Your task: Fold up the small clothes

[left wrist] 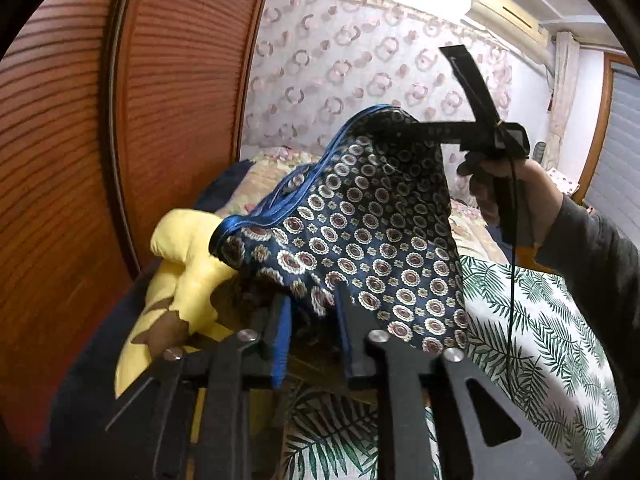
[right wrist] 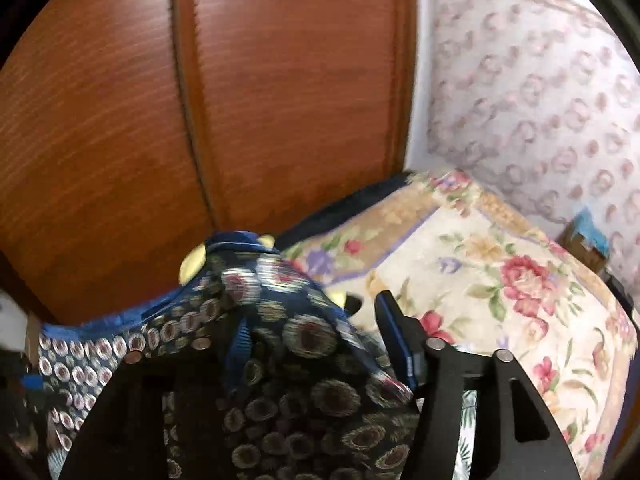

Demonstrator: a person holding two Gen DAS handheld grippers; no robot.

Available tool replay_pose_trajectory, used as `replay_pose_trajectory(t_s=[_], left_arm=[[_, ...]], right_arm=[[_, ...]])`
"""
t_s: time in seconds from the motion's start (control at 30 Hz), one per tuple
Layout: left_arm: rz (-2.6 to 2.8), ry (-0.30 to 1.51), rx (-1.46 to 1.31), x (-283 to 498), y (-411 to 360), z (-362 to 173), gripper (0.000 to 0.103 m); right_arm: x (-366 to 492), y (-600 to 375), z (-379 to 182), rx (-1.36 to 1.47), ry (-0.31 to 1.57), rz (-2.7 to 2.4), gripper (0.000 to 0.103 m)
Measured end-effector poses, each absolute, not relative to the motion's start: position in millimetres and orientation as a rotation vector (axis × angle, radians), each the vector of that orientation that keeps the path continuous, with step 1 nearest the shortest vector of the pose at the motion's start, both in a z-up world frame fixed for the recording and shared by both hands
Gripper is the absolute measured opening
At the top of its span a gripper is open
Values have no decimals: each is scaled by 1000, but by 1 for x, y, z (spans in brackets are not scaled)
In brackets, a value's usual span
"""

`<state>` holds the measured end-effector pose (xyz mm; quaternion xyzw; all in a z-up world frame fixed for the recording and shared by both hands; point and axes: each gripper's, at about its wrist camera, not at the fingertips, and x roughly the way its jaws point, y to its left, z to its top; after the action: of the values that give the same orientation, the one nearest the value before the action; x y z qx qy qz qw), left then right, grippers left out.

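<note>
A dark blue cloth [left wrist: 372, 248] with a round medallion print and a bright blue hem hangs in the air over the bed. In the left wrist view its top corner is draped over one finger [left wrist: 432, 130] of my right gripper, held by a hand [left wrist: 512, 196]. My left gripper [left wrist: 312, 324] is at the cloth's lower edge, its blue pads apart, with the cloth's edge hanging between them, not pinched. In the right wrist view the cloth [right wrist: 304, 360] covers the left finger of my right gripper [right wrist: 312, 316], which stands wide open.
A yellow soft toy [left wrist: 188, 256] lies behind the cloth beside the brown slatted wardrobe door [left wrist: 168, 100]. Below is a palm-leaf sheet [left wrist: 528, 320], and a floral quilt [right wrist: 500, 280] lies further back. A grey sleeve [left wrist: 600, 264] reaches in from the right.
</note>
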<state>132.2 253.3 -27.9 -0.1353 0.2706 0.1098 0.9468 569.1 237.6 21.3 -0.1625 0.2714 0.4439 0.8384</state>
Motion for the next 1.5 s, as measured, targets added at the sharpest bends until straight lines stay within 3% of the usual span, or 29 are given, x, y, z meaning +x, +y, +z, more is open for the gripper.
replay_pose_trajectory(t_s=[0.1, 0.17, 0.3, 0.37, 0.83, 1.5], left_arm=[[231, 535, -244, 128, 249, -22, 44], [229, 525, -231, 128, 246, -18, 48], [205, 506, -220, 133, 241, -13, 73], [191, 506, -216, 139, 240, -12, 80], [106, 569, -182, 163, 209, -20, 88], [6, 509, -84, 131, 94, 30, 88]], right_arm=[[571, 223, 35, -334, 502, 881, 65], [568, 220, 38, -351, 473, 881, 66], [564, 227, 40, -362, 493, 902, 67], [552, 224, 43, -362, 484, 907, 67], [480, 96, 14, -240, 601, 905, 67], [286, -79, 43, -112, 482, 674, 67]])
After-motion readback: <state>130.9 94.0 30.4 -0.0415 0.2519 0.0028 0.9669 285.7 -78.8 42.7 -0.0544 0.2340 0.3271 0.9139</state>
